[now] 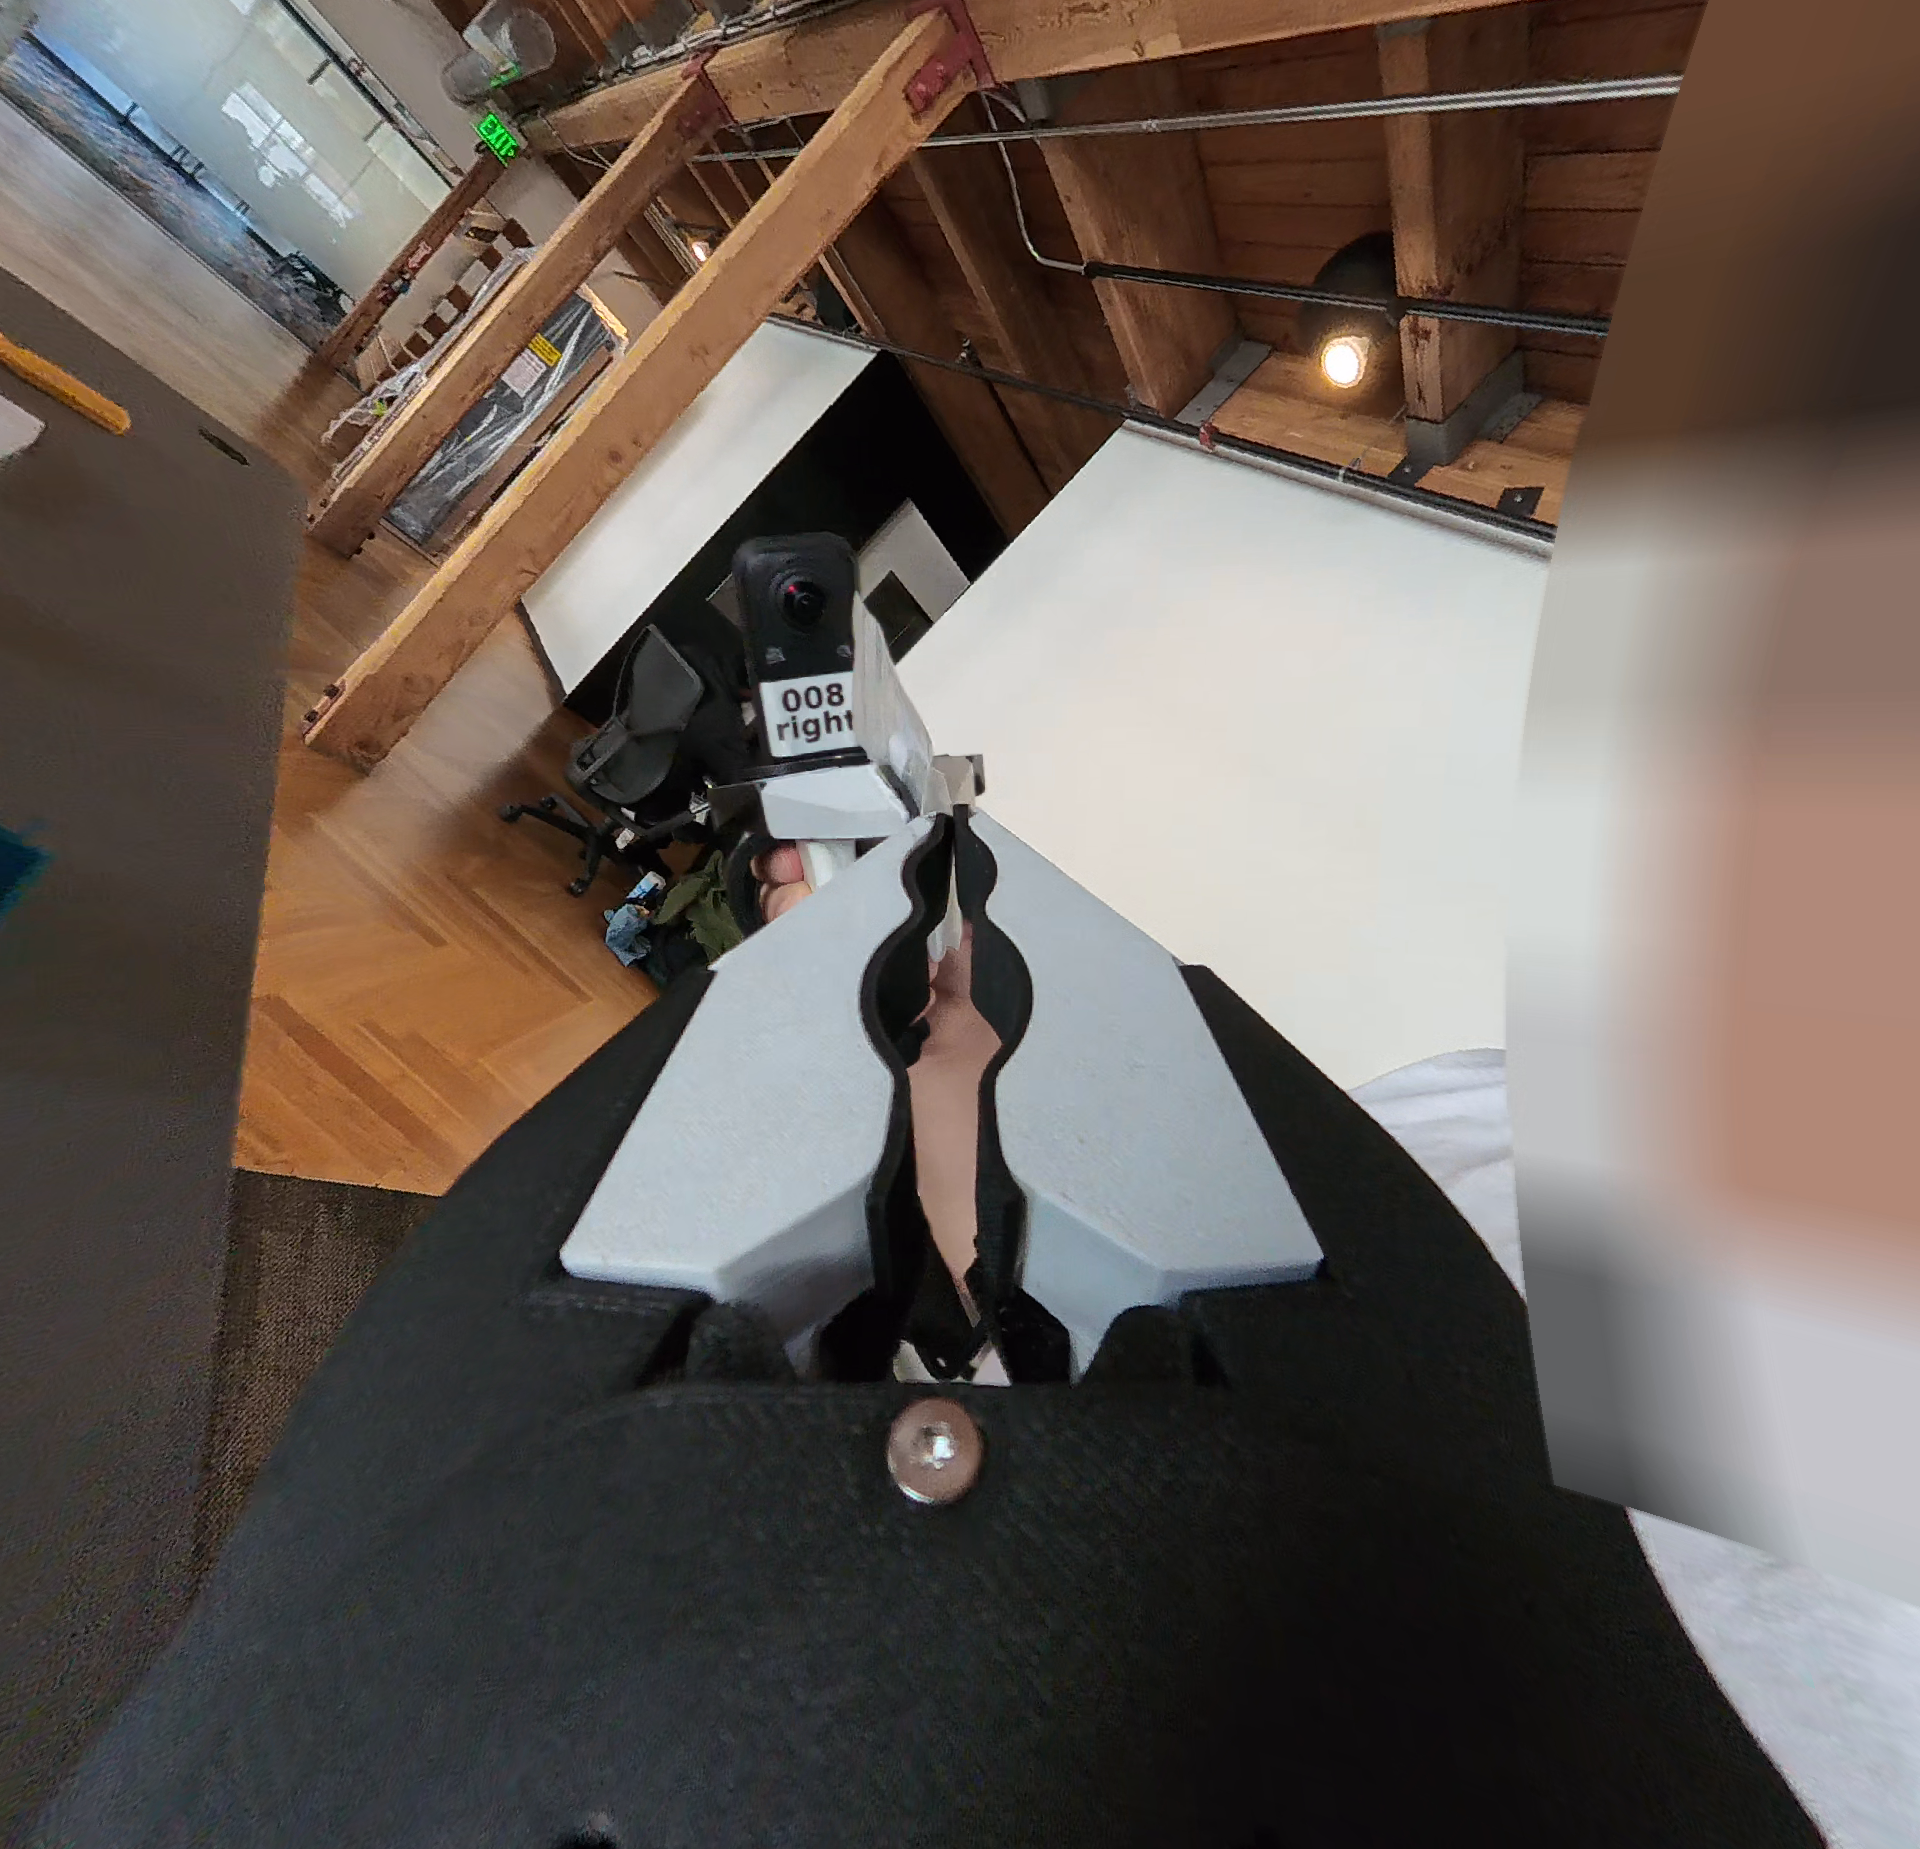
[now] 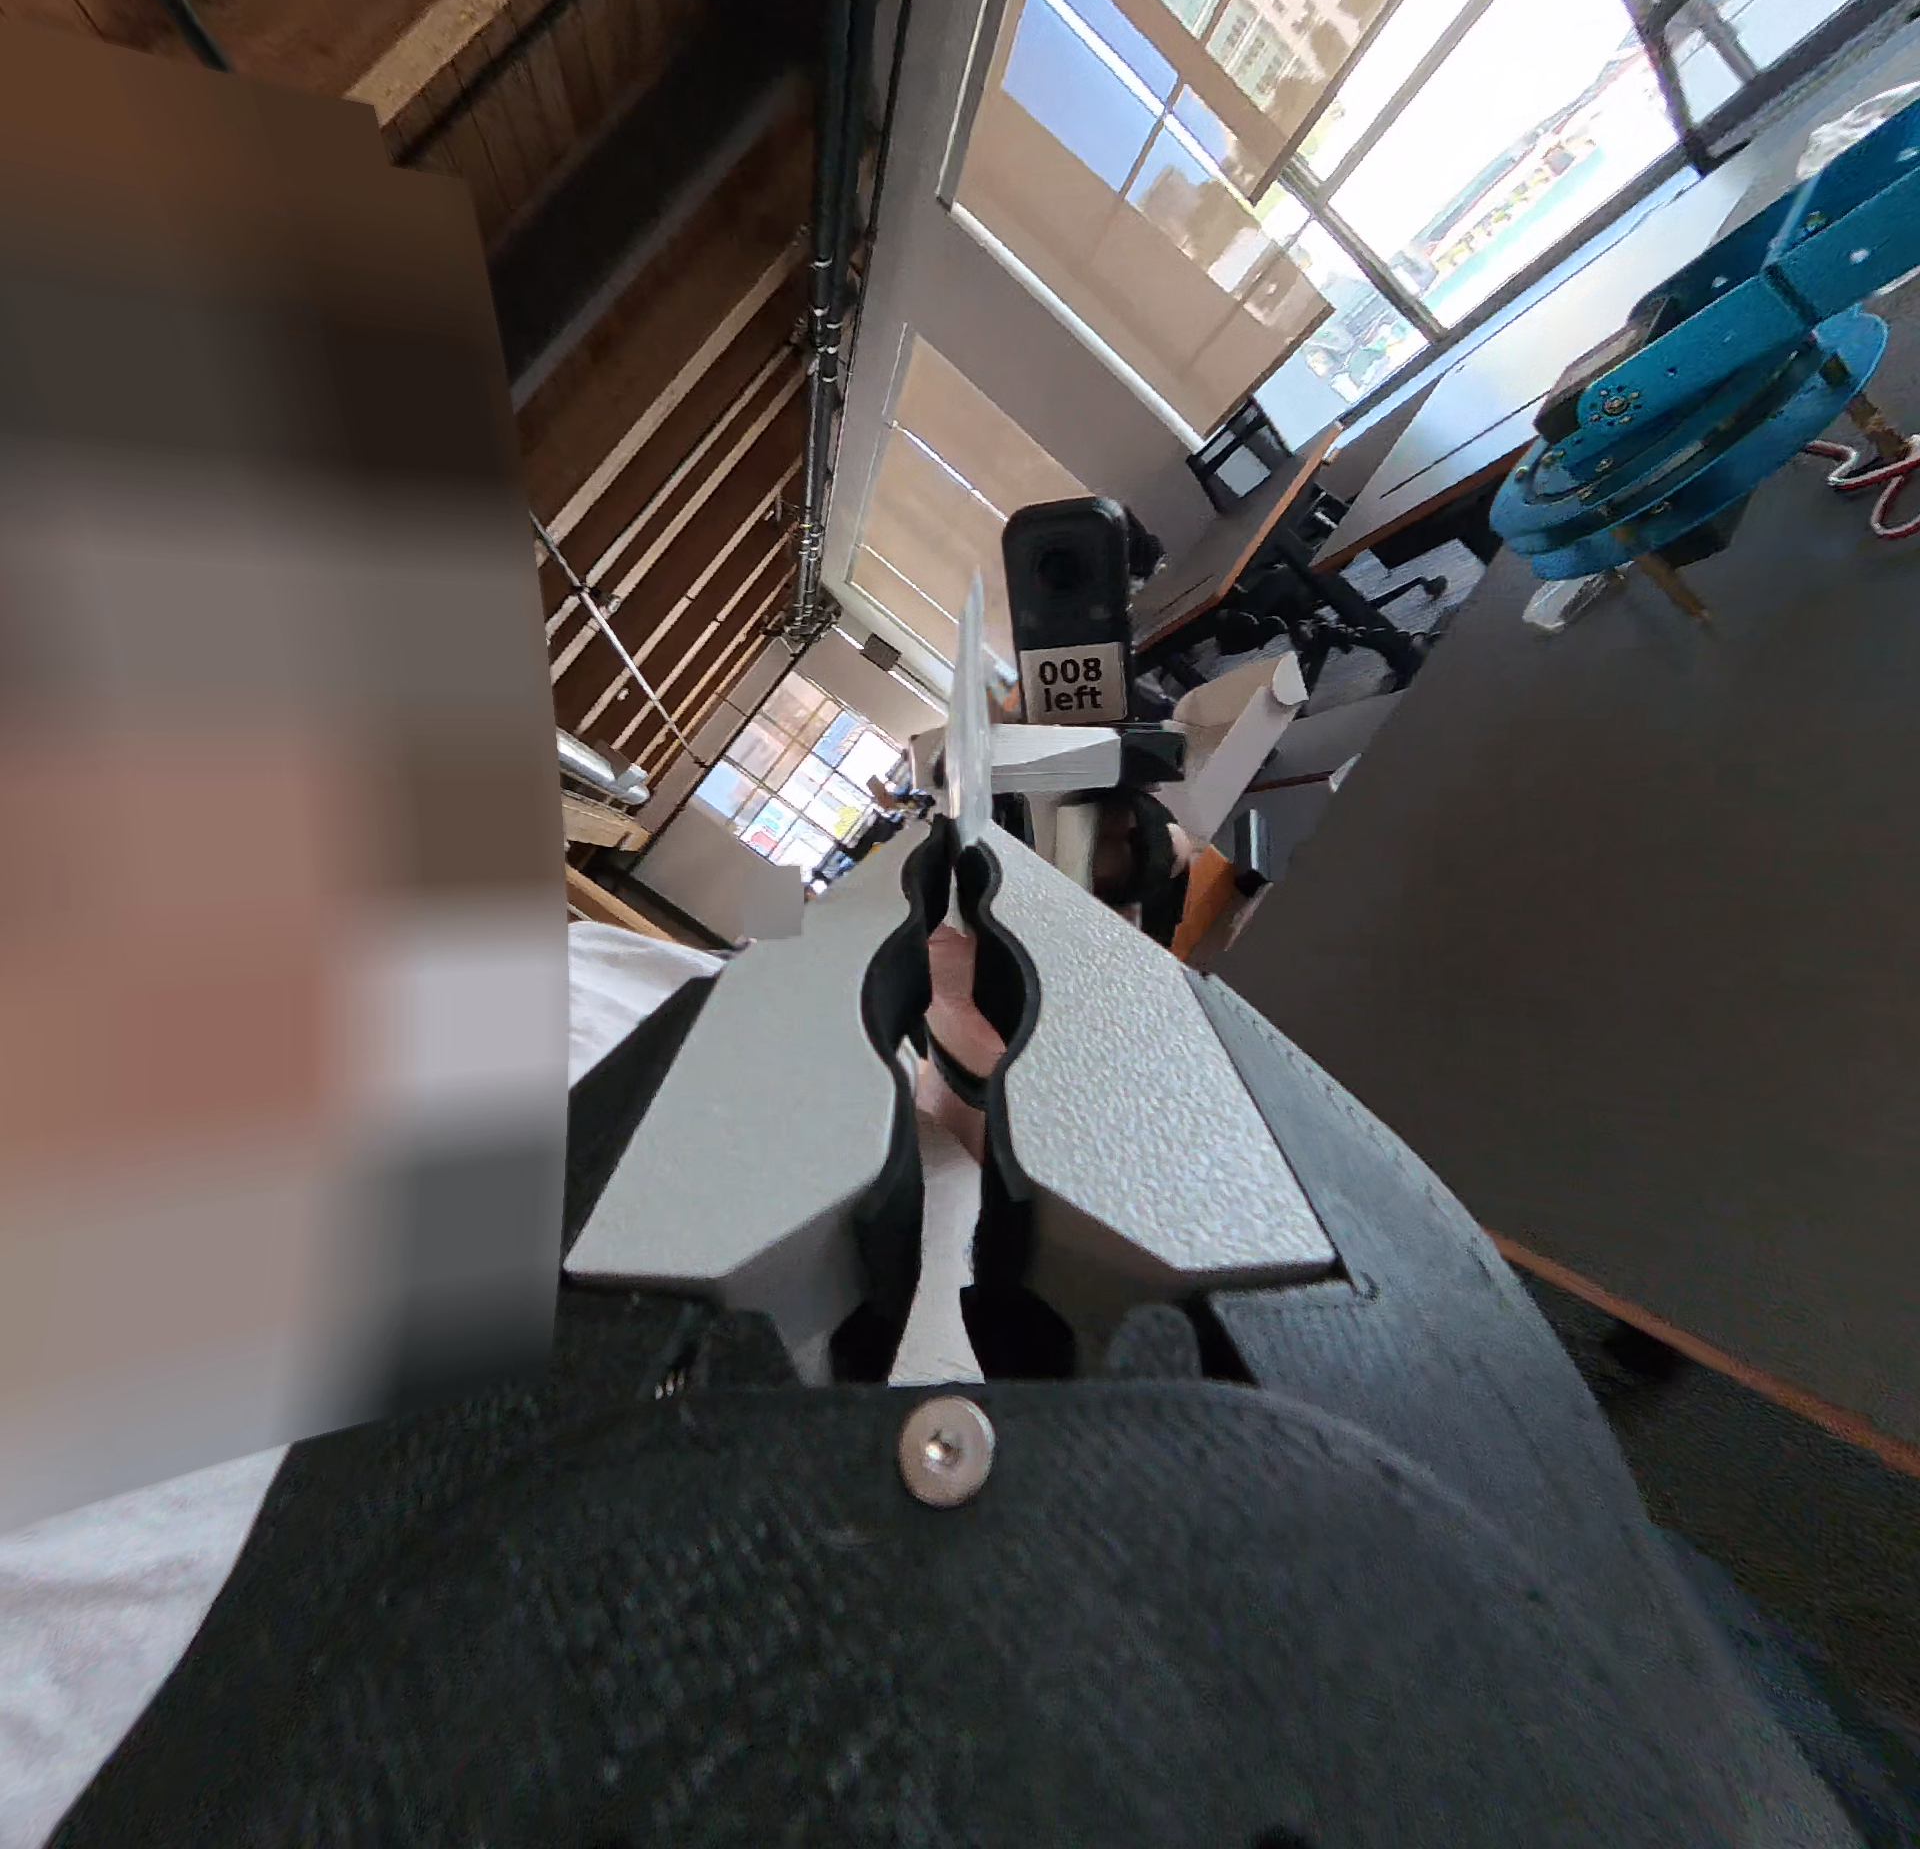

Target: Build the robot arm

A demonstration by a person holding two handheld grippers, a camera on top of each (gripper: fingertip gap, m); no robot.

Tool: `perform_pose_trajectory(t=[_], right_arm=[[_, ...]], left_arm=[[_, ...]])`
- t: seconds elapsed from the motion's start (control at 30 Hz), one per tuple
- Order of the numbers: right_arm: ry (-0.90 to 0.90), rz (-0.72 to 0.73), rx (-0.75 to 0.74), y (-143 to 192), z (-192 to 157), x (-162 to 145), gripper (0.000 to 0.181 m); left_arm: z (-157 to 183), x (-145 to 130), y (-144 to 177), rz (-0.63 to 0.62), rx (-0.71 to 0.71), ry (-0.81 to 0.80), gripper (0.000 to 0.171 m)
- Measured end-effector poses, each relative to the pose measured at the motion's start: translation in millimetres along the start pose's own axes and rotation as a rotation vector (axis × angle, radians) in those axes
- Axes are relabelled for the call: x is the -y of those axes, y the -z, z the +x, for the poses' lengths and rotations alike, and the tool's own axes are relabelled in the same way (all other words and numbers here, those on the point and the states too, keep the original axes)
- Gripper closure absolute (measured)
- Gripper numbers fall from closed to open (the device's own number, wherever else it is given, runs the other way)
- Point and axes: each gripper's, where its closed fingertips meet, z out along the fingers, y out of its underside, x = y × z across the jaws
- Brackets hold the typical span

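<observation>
The two hand-held grippers point at each other in the air, tip to tip. In the left wrist view my left gripper [image 1: 951, 843] has its black-padded fingers closed on a thin white plate [image 1: 948, 926] of the right gripper [image 1: 831, 791], which carries a black camera [image 1: 795, 604]. In the right wrist view my right gripper [image 2: 961, 864] is closed on a thin pale plate [image 2: 971, 719] of the left gripper [image 2: 1049, 755]. A hand [image 1: 951, 1072] shows through the gap between the fingers.
A grey tabletop [image 1: 125, 760] lies at the left, over wooden floor [image 1: 416, 916] with a black office chair [image 1: 644, 750]. A blue round device [image 2: 1704, 397] stands on a grey table [image 2: 1558, 864]. The person's white clothing [image 1: 1766, 1695] is close behind. My left and right fingertips are right by each other.
</observation>
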Motion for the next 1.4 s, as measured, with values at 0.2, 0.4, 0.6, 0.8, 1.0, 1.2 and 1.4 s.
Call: perform_pose_trajectory(t=[0.2,0.4,0.6,0.8,1.0,1.2,1.4], right_arm=[[0.020,-0.055,-0.050,-10,63,25,0.181],[0.078,-0.129,-0.287,22,135,37,0.181],[0.210,-0.336,-0.422,38,187,37,0.181],[0.199,-0.500,-0.386,33,214,32,0.181],[0.260,-0.553,-0.371,22,231,35,0.181],[0.281,-0.584,-0.377,14,245,34,0.181],[0.250,-0.569,-0.377,11,251,40,0.181]], left_arm=[[-72,31,49,-0.094,0.226,-0.165,0.156],[-173,21,127,-0.438,0.769,-0.507,0.134],[-228,16,133,-0.451,1.012,-0.358,0.140],[-254,25,145,-0.291,1.156,-0.210,0.134],[-265,30,139,-0.288,1.180,-0.167,0.135],[-272,28,135,-0.432,1.228,-0.309,0.146],[-276,30,141,-0.551,1.301,-0.476,0.160]])
